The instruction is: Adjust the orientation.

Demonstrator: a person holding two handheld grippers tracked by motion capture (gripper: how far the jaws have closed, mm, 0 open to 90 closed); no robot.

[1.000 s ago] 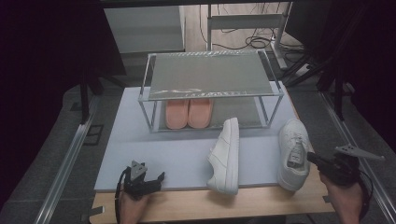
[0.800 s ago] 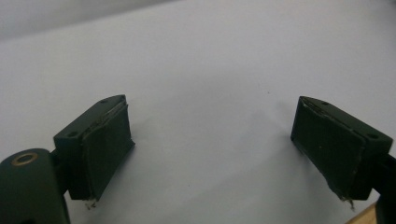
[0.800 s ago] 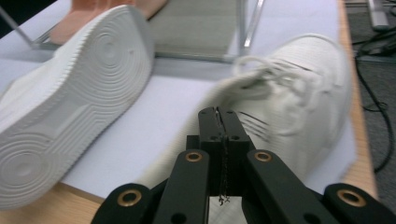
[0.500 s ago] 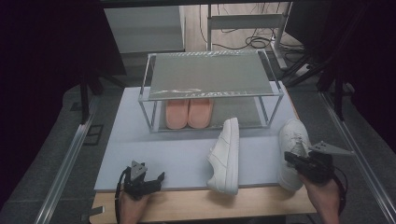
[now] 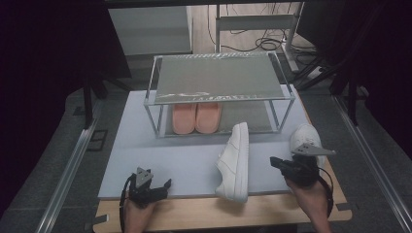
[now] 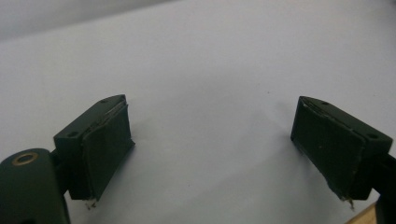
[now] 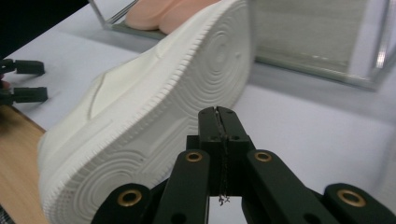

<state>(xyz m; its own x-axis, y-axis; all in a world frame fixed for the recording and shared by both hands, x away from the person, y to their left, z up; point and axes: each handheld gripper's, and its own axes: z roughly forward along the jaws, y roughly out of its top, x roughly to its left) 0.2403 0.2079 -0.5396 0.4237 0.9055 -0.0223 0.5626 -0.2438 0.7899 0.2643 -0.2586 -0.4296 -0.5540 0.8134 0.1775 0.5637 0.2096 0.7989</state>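
Observation:
A white sneaker (image 5: 235, 162) lies on its side on the grey mat (image 5: 194, 160), its ribbed sole (image 7: 154, 121) facing my right gripper (image 5: 275, 162). That gripper, with both jaws pressed together and nothing between them (image 7: 219, 116), points left at the sole from a short way off. A second white sneaker (image 5: 305, 137) stands upright just behind the right hand. My left gripper (image 5: 166, 185) rests at the mat's front left edge, its jaws wide apart over bare mat (image 6: 210, 140). A pair of pink slippers (image 5: 196, 118) sits on the lower shelf of the metal rack (image 5: 218, 77).
The rack stands at the back of the mat, its top shelf bare. A wooden board (image 5: 218, 213) edges the front. Metal rails (image 5: 68, 165) run along both sides of the table, and cables lie on the floor behind.
My right hand has slid left across the front of the upright sneaker toward the sneaker lying on its side. The left hand has stayed in place.

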